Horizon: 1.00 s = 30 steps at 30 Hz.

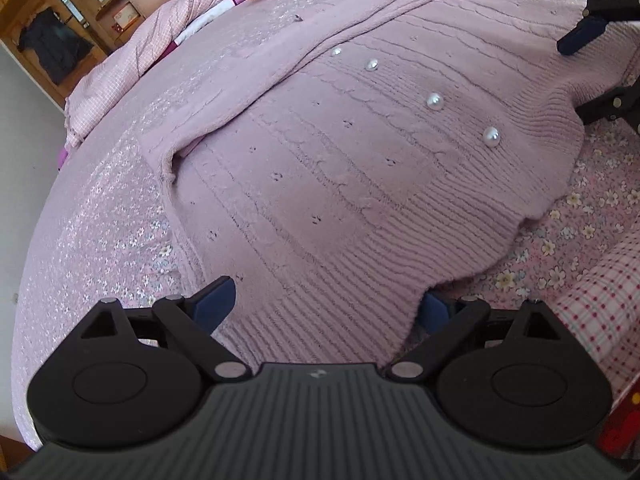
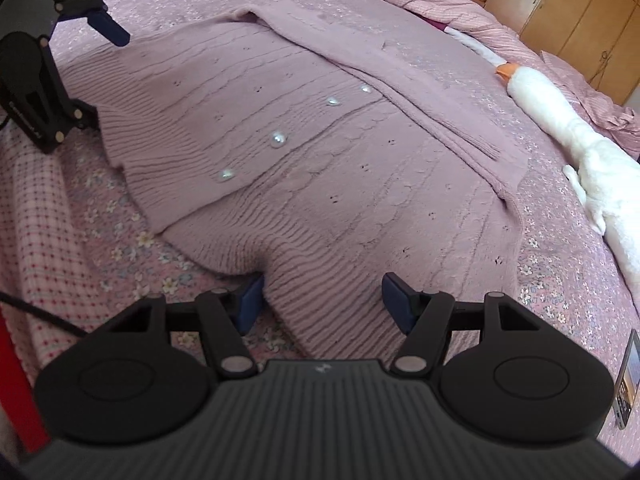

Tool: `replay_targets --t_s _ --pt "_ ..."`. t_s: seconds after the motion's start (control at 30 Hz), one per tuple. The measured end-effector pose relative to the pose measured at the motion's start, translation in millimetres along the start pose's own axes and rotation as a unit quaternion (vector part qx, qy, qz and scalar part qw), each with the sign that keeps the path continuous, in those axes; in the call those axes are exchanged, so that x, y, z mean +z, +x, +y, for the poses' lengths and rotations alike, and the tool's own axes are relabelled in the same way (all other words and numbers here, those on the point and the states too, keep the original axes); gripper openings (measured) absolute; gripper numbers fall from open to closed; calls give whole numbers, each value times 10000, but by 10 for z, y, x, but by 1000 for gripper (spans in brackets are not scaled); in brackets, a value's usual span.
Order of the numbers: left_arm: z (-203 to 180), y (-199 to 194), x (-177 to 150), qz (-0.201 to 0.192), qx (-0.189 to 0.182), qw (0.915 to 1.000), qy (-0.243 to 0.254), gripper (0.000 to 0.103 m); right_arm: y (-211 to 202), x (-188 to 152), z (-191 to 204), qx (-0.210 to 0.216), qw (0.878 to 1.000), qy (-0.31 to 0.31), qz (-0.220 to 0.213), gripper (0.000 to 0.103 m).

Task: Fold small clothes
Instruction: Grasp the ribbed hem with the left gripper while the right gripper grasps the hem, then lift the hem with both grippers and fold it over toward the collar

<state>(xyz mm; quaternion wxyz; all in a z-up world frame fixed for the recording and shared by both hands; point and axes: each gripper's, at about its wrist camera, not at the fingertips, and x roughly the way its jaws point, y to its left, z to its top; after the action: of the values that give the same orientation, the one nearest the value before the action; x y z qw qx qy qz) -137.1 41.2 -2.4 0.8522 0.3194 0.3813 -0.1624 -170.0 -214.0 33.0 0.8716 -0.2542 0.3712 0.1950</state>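
A mauve cable-knit cardigan (image 1: pixel 340 168) with pearl buttons (image 1: pixel 434 101) lies flat on the bed, its sleeves folded across the body. It also shows in the right wrist view (image 2: pixel 328 168). My left gripper (image 1: pixel 326 304) is open, its blue pads straddling the ribbed hem at one bottom corner. My right gripper (image 2: pixel 324 300) is open, straddling the hem at the other bottom corner. Each gripper shows in the other's view: the right one (image 1: pixel 592 68) and the left one (image 2: pixel 96 76), both open at the hem.
The bed has a pink floral bedspread (image 1: pixel 100 240). A white plush goose (image 2: pixel 576 136) lies along the far side. A checked pink blanket (image 2: pixel 36 216) lies at the near edge. Wooden wardrobes (image 2: pixel 568 4) stand behind. A phone (image 2: pixel 626 380) lies at the right.
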Motion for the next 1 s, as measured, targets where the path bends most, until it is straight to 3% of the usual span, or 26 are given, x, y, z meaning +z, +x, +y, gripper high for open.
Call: replay_targets --t_s 0.13,0.23,0.33,0.4,0.47,0.53,0.6,1.0 --pt "-35 -20 -17 -138 17 9999 97 91 -68 -49 12 64 9999 -74 61 66" --pt "-10 23 5 -178 -53 9998 -37 82 -84 -86 8 83 9999 -98 64 65" --pt "-7 88 43 -159 -158 9996 -176 67 -19 -71 11 -23 10000 -25 6 64" --pt "14 116 69 -101 -371 9986 -350 46 17 -54 10 -95 9999 12 -45 63" --pt "14 103 83 -163 -516 9977 -415 28 28 -38 -2 20 9999 92 -54 36" --pt "10 82 85 -230 -552 9972 -455 18 19 -38 -4 45 9998 155 -74 20" --pt "23 56 82 -299 -568 9963 -564 9 9 -53 6 -49 9999 134 -96 15" --pt "220 -166 253 -788 -246 9871 -1374 6 -156 89 -149 -435 9935 724 -767 11"
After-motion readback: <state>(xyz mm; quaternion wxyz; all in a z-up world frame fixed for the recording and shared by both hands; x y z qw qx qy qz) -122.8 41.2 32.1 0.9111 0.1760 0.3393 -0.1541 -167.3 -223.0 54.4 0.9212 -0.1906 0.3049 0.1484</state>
